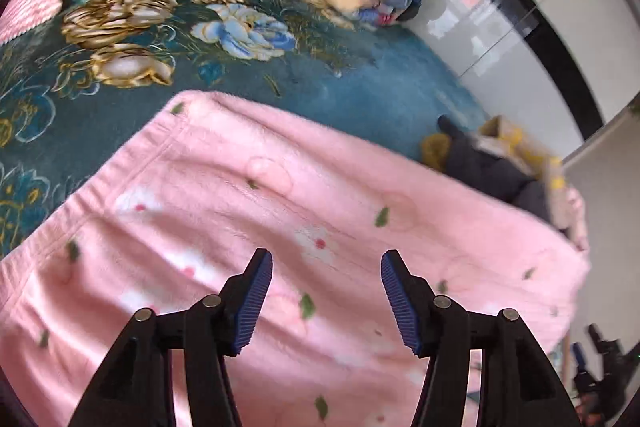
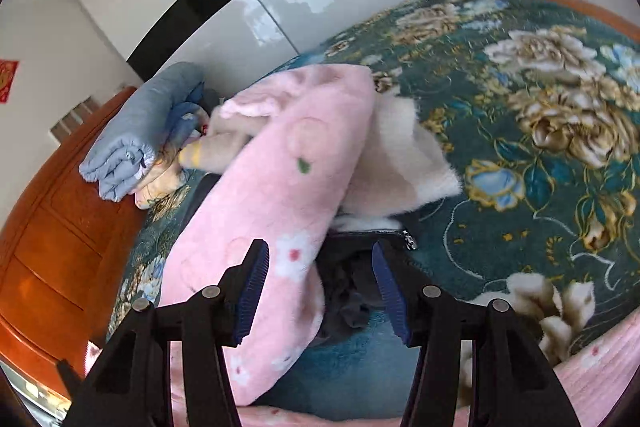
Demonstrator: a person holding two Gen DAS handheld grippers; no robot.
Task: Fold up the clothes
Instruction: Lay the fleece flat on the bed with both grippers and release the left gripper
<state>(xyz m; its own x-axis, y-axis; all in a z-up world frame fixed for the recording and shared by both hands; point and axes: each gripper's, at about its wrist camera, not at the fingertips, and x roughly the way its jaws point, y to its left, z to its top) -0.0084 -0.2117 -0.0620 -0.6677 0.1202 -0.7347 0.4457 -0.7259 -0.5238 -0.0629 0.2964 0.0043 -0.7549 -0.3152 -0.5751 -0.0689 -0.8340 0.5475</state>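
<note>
Hovering with jaws apart and empty, the left gripper (image 1: 326,291) and right gripper (image 2: 318,287) sit above the pink garment (image 1: 280,219) on the bed (image 1: 360,95). A fold looks finished, though blur clouds it; next, find an edge to pinch.

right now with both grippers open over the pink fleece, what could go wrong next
1. The pink fleece garment lies partly over a dark garment; the right gripper might pinch both.
2. The left gripper hangs over the fleece's middle, not an edge, so a grab here could bunch it.
3. A white furry garment touches the fleece and may get dragged along.
</note>
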